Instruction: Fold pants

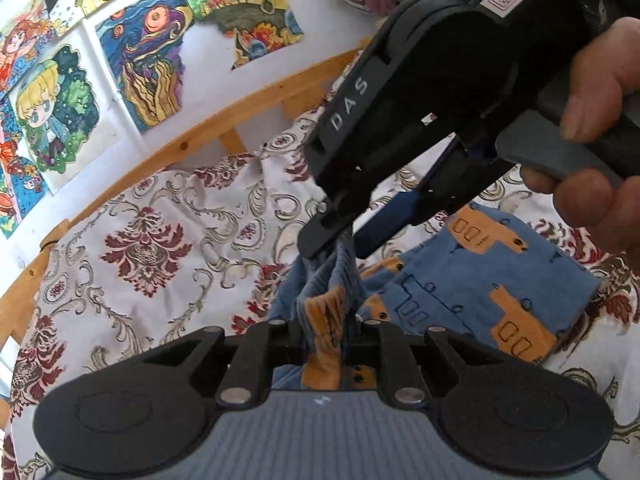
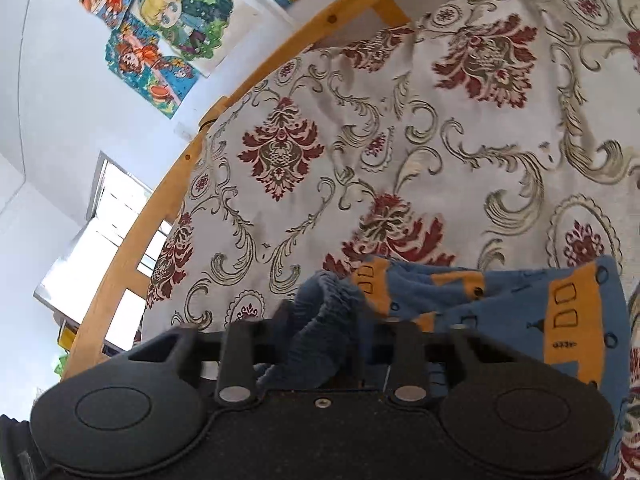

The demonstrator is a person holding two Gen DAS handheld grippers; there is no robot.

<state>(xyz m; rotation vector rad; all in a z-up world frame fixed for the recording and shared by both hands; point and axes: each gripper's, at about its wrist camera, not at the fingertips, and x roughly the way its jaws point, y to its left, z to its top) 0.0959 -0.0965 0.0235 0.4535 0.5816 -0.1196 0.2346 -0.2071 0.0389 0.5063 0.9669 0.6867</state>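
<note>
Pants (image 1: 492, 280), blue with orange print, are pinched at bunched fabric by both closed grippers: the left gripper (image 1: 326, 344) and, just ahead, the right gripper (image 1: 340, 236); the rest lies on the patterned bedspread (image 1: 160, 240).

Pants (image 1: 492, 276): blue, printed with orange vehicle shapes outlined in black. Bedcover (image 1: 160, 248) beyond the tongs: pale grey, patterned with dark red damask medallions and olive scrolls. Bed rail (image 2: 256, 80): honey-yellow wood. Grippers: black.
</note>
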